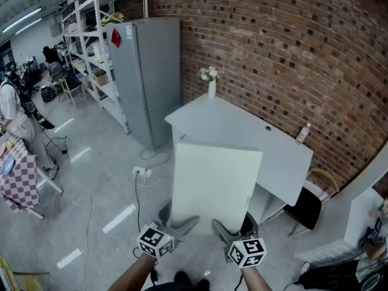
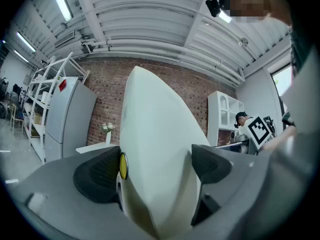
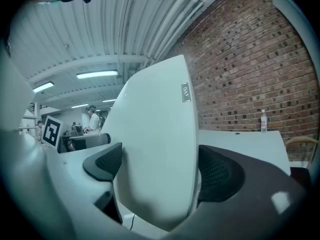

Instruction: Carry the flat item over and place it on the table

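We hold the white flat panel [image 1: 215, 180] upright in the air by its lower edge. Our left claw [image 1: 180, 224] is clenched on the lower left part and our right claw [image 1: 225, 228] on the lower right, pads pressing both faces. The panel rises forward from both claws. The white table [image 1: 242, 126] lies beyond the claws, partly behind the panel.

Count: 1 board [image 1: 213, 183], left tool [image 1: 176, 219] + right tool [image 1: 233, 226] = 2, 1 tabletop [image 1: 242, 132], 1 vase [image 1: 211, 88], 1 bottle [image 1: 302, 133], 1 fridge [image 1: 145, 77].
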Demonstrator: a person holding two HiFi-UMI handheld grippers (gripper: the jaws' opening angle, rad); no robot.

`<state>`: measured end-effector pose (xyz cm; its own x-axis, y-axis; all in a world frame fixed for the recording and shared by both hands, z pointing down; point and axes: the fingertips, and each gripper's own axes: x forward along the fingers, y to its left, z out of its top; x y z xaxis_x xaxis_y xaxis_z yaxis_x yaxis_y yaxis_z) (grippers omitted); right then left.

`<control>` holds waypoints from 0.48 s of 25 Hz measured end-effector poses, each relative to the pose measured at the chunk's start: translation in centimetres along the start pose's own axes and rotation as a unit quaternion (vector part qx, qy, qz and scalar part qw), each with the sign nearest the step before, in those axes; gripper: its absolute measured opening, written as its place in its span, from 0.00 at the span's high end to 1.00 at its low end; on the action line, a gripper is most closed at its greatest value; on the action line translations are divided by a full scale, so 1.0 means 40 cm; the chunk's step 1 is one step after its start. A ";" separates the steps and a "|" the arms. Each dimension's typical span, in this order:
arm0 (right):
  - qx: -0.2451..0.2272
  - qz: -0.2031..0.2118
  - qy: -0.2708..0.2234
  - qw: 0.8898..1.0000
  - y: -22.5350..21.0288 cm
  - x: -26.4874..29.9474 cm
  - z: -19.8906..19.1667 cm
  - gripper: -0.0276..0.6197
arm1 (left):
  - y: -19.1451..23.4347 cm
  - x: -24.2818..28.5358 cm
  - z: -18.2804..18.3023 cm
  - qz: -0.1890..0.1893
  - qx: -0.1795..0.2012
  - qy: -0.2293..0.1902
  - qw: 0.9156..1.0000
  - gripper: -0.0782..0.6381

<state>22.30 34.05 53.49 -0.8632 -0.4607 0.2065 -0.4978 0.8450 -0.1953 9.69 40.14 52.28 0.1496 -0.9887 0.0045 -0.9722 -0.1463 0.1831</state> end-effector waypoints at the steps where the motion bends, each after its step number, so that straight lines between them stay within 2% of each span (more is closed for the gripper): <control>1: -0.003 0.002 -0.002 1.000 0.002 -0.013 0.005 0.22 | -0.012 -0.006 0.005 0.000 -0.001 -0.003 1.000 0.26; 5: -0.011 0.008 -0.007 1.000 0.002 -0.058 0.014 0.21 | -0.056 -0.022 0.013 0.001 -0.001 -0.009 1.000 0.26; 12: 0.005 0.004 -0.023 1.000 -0.004 -0.087 0.025 0.21 | -0.086 -0.019 0.034 -0.003 0.014 -0.011 1.000 0.26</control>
<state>25.32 35.24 51.85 -0.8704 -0.4654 0.1608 -0.4908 0.8463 -0.2070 12.66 41.36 50.31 0.1525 -0.9881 -0.0187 -0.9759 -0.1536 0.1550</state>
